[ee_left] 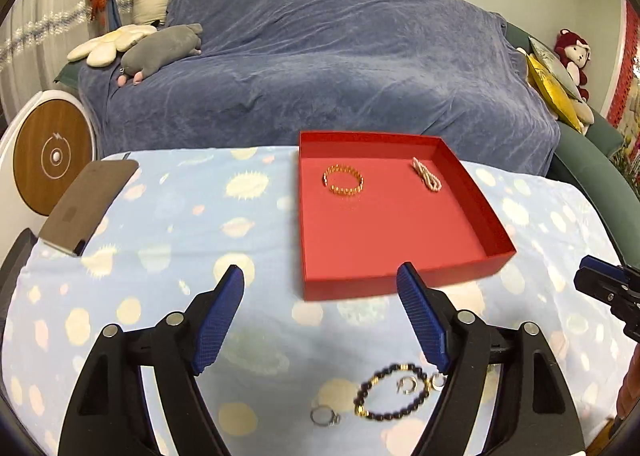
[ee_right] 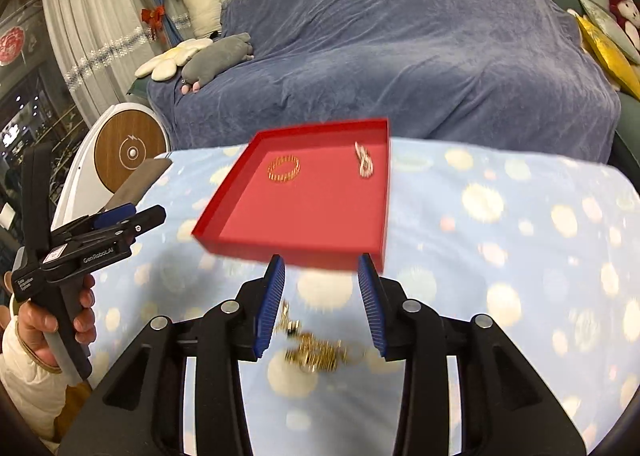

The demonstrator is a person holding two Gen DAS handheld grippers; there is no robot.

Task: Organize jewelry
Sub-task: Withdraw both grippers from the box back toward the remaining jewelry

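A red tray sits on the blue patterned cloth. In it lie a gold bracelet and a pearl piece. A dark-and-gold bead bracelet, silver earrings and a silver ring lie on the cloth near the tray's front. My left gripper is open and empty above them. My right gripper is open above the blurred loose jewelry. The left gripper also shows in the right wrist view.
A brown phone-like slab lies at the cloth's left edge. A sofa with a blue cover stands behind the table. A round white and wood device stands to the left. The right gripper's tip shows at the right edge.
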